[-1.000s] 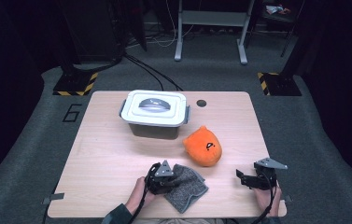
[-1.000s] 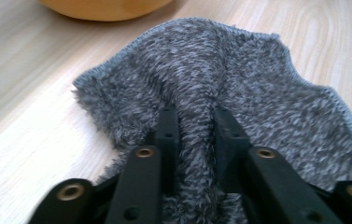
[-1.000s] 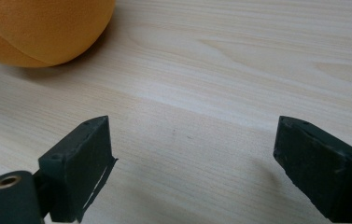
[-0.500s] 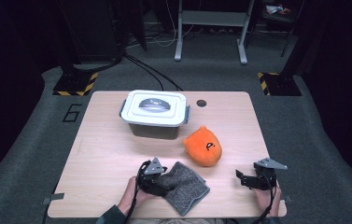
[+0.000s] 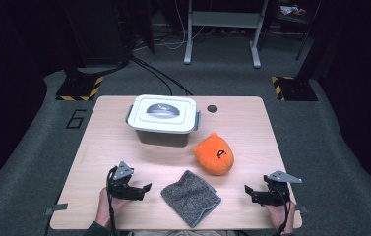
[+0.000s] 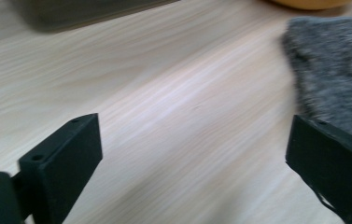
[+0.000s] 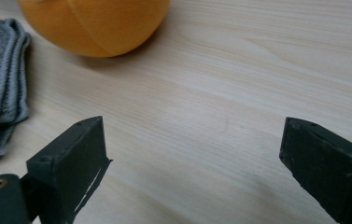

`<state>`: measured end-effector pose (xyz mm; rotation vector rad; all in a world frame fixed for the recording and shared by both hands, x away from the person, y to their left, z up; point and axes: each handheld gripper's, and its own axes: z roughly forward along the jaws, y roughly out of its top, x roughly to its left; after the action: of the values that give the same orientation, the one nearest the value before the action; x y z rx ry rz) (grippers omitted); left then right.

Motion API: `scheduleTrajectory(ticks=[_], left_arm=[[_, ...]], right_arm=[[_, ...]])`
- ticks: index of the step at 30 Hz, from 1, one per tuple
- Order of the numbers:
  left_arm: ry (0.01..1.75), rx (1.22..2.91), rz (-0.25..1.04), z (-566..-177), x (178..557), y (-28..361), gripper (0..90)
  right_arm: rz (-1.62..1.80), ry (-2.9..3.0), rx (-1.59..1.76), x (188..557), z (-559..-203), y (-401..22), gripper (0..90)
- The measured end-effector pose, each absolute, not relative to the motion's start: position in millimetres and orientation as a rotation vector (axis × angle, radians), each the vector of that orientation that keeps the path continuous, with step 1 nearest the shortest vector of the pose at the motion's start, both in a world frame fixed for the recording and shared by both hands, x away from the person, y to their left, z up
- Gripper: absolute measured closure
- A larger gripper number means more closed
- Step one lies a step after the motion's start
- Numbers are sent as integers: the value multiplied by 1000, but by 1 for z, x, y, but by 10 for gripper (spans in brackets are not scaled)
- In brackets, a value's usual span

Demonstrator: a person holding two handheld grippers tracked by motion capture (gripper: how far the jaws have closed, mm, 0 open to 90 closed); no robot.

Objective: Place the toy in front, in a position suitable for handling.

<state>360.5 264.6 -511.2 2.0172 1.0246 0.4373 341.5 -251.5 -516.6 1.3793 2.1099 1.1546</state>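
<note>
Your left gripper view was motion-blurred; its top edge cropped the orange plush toy, its right edge the grey cloth.

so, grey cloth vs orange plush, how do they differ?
The grey cloth lies flat and folded, near the table's front edge; the orange plush is rounded and domed, with a dark face mark, farther back by the lidded box. The cloth is fuzzy, the plush smooth. Both are soft and lie free on the table, touched by neither gripper.

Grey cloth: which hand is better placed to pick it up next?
Probably left. The left tongs, just opened with nothing between them, sit right beside the grey cloth; the right tongs, also open, are farther from it.
</note>
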Motion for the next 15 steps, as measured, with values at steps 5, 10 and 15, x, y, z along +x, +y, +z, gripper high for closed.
scheduleTrajectory(ticks=[5,10,15], left_arm=[[1102,1982,444,-516,362,282,1],[1154,1972,480,-520,364,294,0],[1174,1975,482,-523,366,297,0]], right_arm=[[1166,2165,1322,333,-510,-240,67],[1192,2227,1222,322,-499,-217,53],[1223,2275,1154,316,-493,-199,44]])
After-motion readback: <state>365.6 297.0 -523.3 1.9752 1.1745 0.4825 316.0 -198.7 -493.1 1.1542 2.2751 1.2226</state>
